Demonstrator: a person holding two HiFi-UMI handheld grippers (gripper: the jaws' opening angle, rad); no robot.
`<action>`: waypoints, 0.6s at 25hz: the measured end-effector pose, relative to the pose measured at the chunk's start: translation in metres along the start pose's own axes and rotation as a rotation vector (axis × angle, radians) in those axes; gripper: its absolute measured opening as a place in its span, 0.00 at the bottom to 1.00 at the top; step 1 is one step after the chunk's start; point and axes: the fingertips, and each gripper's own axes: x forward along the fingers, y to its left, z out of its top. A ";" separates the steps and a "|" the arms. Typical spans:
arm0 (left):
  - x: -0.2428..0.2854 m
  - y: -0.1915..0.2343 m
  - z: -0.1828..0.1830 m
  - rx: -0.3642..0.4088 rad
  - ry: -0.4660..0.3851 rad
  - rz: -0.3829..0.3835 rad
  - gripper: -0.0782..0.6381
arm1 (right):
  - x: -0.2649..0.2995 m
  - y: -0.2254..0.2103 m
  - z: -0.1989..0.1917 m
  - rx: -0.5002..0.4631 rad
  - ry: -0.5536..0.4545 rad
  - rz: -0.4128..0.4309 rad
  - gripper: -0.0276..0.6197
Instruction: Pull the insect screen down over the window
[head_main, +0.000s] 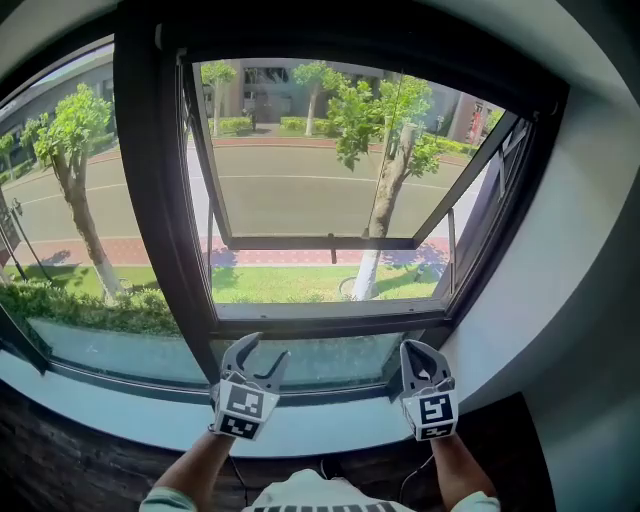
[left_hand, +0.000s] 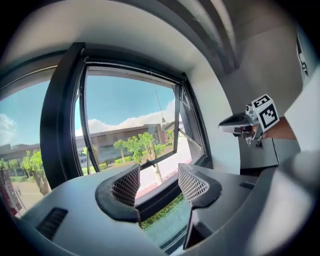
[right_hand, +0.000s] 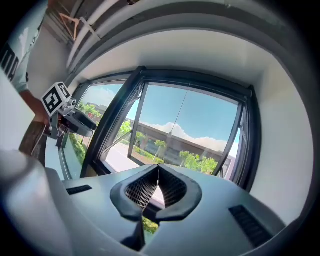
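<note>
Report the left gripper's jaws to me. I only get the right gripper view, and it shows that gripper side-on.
Observer: In its own view the left gripper has its jaws apart, with nothing between them.
Operator: Now give me where both grippers sit against the window.
Observer: In the head view the left gripper and the right gripper are side by side in front of the lower glass pane, over the white sill.
</note>
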 end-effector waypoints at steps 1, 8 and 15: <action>0.006 0.009 0.011 0.029 0.002 0.014 0.44 | 0.010 -0.014 0.011 -0.034 -0.023 -0.006 0.05; 0.051 0.066 0.102 0.223 -0.067 0.131 0.54 | 0.083 -0.118 0.064 -0.340 -0.103 -0.046 0.05; 0.089 0.109 0.195 0.492 -0.023 0.250 0.68 | 0.135 -0.215 0.148 -0.635 -0.217 -0.149 0.20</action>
